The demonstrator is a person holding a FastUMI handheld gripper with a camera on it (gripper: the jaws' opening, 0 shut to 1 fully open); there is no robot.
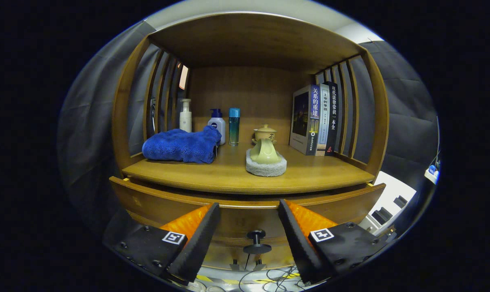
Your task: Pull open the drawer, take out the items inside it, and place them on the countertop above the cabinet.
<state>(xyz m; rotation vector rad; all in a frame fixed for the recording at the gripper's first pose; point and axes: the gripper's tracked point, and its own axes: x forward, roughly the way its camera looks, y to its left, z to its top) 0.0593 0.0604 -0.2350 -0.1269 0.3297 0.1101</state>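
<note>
A wooden cabinet faces me. Its drawer (155,205) stands slightly pulled out under the countertop (309,172), and a dark round knob (256,240) sits on the drawer front. My gripper (249,215) is open, its fingers spread to either side of the knob and a little above it, touching nothing. What lies inside the drawer is hidden. On the countertop rest a folded blue towel (180,145) at the left and a pale green cup upside down (265,152) on a grey round pad (266,168) in the middle.
At the back of the countertop stand a white pump bottle (185,117), a white bottle with a blue cap (216,123), a teal bottle (234,125) and a lidded tea bowl (264,132). Three books (316,119) stand upright at the right. Slatted side walls and a top board enclose the shelf. Cables (269,278) lie on the floor below.
</note>
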